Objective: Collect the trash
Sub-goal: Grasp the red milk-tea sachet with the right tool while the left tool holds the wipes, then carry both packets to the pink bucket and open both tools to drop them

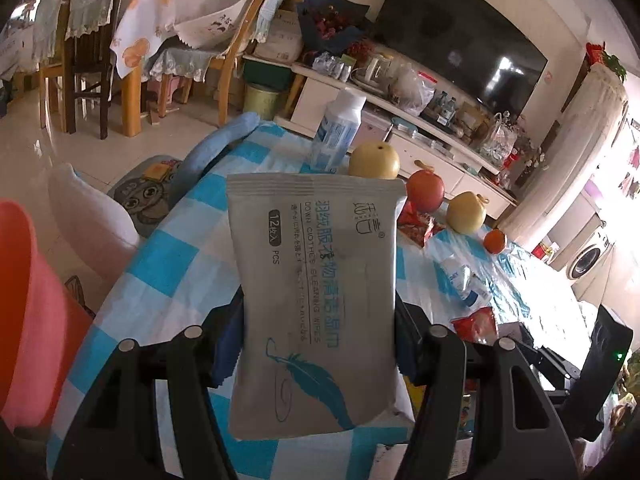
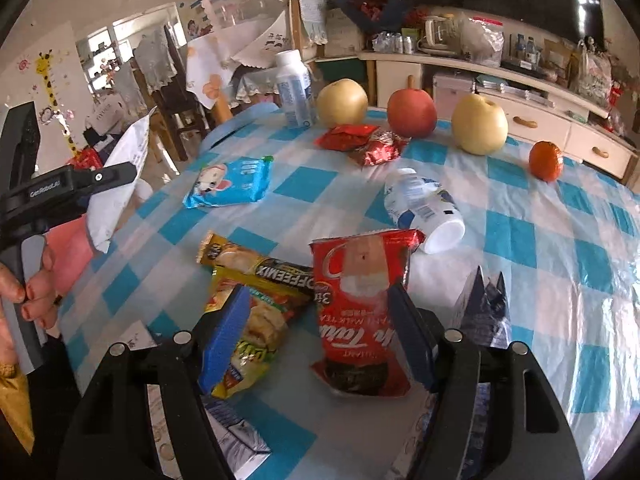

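My left gripper is shut on a grey wet-wipes packet and holds it up above the table's left edge, near a pink bin. In the right wrist view this gripper and its packet are at the far left over the pink bin. My right gripper is open over the checked tablecloth, its fingers on either side of a red milk-tea packet without gripping it. A yellow snack packet lies by the left finger.
A blue wipes pack, red wrappers, a toppled white bottle, an upright bottle, two pears, an apple and an orange are on the table. A dark foil packet lies at right. Chairs stand behind.
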